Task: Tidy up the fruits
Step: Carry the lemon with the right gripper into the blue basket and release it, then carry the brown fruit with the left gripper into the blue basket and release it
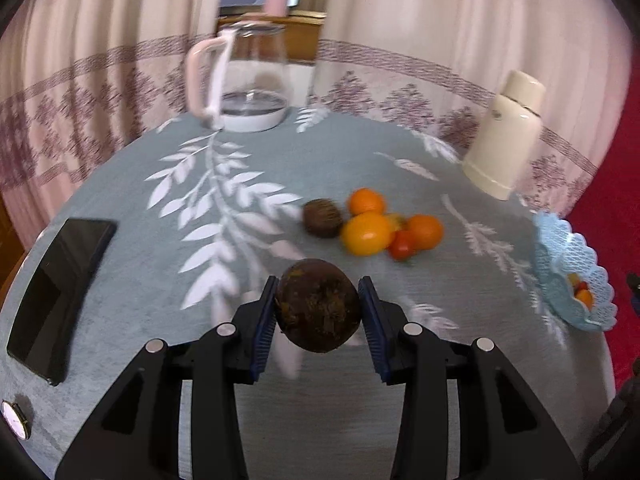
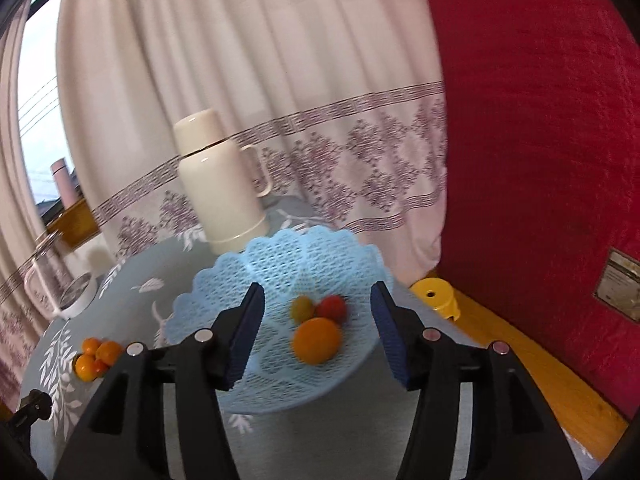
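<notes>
the left gripper (image 1: 319, 312) is clenched on a dark brown fruit (image 1: 318, 306), its blue pads pressing both sides and holding it above the grey-blue leaf-print tablecloth (image 1: 160, 280). just beyond it lies a cluster of loose fruit: a second brown fruit (image 1: 322, 217), three oranges touching one another (image 1: 366, 233), and a small red tomato (image 1: 401, 245) tucked at their near edge. far left stands a glass kettle (image 1: 244, 80) with a pale handle; far right, a cream thermos (image 1: 506, 134). a black phone (image 1: 60, 296) lies flat at the left edge, with a watch (image 1: 15, 420) near it. the light blue lattice basket (image 1: 560, 248) sits at the table's right edge.

the right gripper (image 2: 318, 334) is released, jaws wide apart, hovering over that basket (image 2: 280, 264). inside the basket lie an orange (image 2: 317, 340), a red tomato (image 2: 331, 307) and a small yellow-green fruit (image 2: 302, 307), all close together. the thermos (image 2: 218, 184) stands just behind the basket. a yellow stool (image 2: 435, 295) and a red cloth (image 2: 540, 120) are to the right.
</notes>
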A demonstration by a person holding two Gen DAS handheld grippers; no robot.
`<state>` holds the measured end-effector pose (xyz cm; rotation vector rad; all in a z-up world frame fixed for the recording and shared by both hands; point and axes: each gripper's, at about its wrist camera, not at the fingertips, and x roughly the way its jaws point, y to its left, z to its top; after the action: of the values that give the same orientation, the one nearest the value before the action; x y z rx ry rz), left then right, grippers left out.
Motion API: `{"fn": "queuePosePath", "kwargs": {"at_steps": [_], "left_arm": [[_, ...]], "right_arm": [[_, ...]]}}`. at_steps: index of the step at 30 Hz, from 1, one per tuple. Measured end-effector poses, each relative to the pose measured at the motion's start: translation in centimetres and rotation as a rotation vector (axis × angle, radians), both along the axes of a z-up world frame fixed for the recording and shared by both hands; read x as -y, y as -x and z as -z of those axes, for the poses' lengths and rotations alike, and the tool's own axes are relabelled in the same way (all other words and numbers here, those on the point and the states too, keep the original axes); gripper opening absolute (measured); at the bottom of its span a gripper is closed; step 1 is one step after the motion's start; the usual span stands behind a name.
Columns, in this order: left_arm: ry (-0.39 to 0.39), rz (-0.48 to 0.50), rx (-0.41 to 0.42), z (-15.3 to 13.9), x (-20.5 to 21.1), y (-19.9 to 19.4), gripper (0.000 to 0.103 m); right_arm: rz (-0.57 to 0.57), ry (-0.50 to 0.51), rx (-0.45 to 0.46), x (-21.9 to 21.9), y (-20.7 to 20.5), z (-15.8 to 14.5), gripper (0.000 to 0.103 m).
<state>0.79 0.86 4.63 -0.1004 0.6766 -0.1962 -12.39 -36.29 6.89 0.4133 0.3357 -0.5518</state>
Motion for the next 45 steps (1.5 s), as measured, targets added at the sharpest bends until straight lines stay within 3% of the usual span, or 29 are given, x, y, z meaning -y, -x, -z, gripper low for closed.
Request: {"fn": "queuePosePath", "kwargs": {"at_steps": [3,17,19,28,38,40,42,45], "left_arm": [[0.013,0.056,0.016,-1.1,2.0,0.2,0.041],[0.034,0.269,0.07,-4.7,11.9,0.4,0.041],[0.034,0.313,0.077,-4.9,13.8,0.4,0.041],[0.025,0.452,0.064,-4.3,20.2,0.2,0.041],[0.006,0.529,0.04,-2.7,24.1,0.2,0.041],[0.013,0.532,0.052,-2.8,24.3,0.3,0.047],[0.025,0.532,0.06,-3.0,24.2,0.2,0.067],[0.028,0.515,0.083,-3.4,23.7,0.2,0.077]], "right_arm": [[0.026,-0.004,0.01,0.4,0.6,0.1,0.062],[0.047,0.002,0.01,-0.4,0.6,1.0,0.063],[0.063,-0.006,0.025,-0.1,0.9,1.0,0.071],[0.084,-0.02,0.018,0.3,1.0,1.2,0.072],[0.082,-0.024,-0.006,0.3,0.7,1.3,0.072],[0.082,-0.025,-0.008,0.4,0.7,1.4,0.072],[0.082,-0.027,-0.01,0.4,0.7,1.4,0.072],[0.081,-0.024,-0.01,0.3,0.7,1.4,0.072]]}}
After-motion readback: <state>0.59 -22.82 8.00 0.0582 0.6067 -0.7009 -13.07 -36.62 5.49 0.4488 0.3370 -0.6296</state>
